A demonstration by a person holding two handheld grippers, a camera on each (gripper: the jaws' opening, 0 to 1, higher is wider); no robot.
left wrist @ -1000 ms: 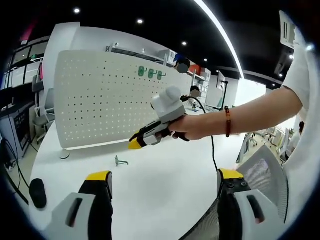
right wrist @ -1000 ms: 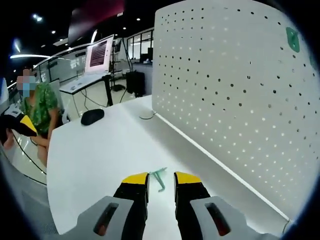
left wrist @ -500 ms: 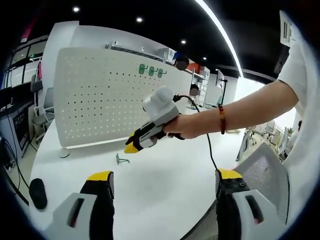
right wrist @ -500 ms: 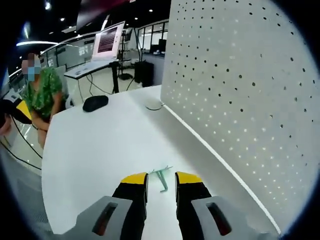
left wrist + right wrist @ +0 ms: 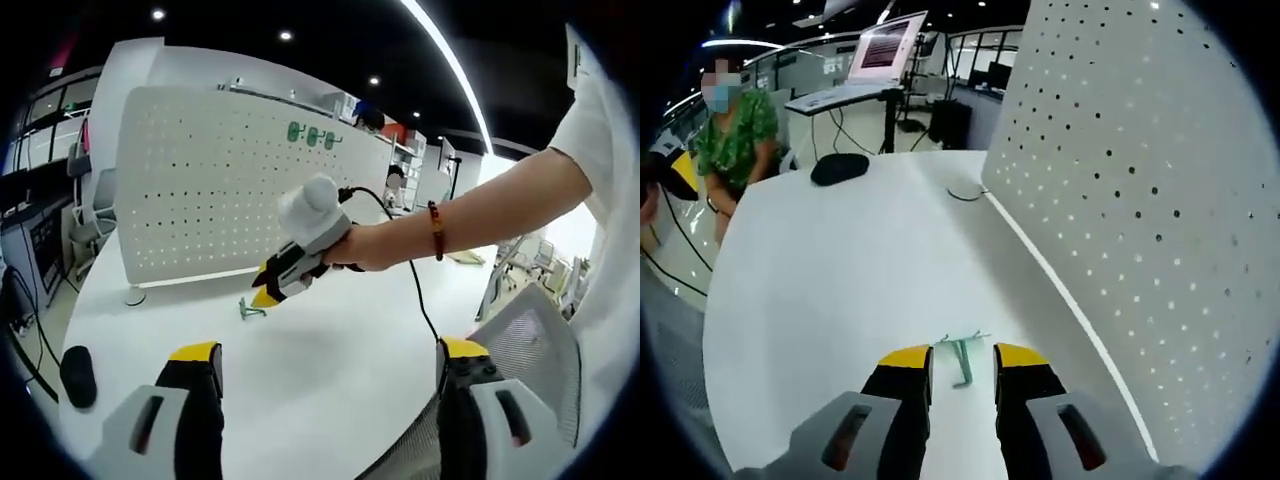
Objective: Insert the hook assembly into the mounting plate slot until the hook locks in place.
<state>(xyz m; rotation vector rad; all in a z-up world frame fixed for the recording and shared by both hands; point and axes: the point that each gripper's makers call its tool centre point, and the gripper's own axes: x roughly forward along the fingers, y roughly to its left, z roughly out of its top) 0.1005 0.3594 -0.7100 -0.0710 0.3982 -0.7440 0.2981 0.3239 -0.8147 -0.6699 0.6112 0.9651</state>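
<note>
Hook assembly, a small green wire piece, lies on the white table left of centre in the left gripper view, just under the yellow tips of the right gripper, which reaches in from the right in a person's hand. Further left in that view a dark mouse sits near the table edge, and the white perforated mounting plate stands upright across the upper left, with three green tags near its top edge. Along the bottom, the left gripper has its yellow-tipped jaws spread wide with only table between them. To the right, the forearm wears a beaded bracelet, and a black cable hangs down from the tool.

At the far left of the right gripper view a person in a green top sits beyond the table, with the mouse at upper left. At bottom centre the hook assembly lies on the table in the gap of the right gripper; the jaws stand narrow on either side of it, and whether they touch it cannot be told. The mounting plate fills the right side.
</note>
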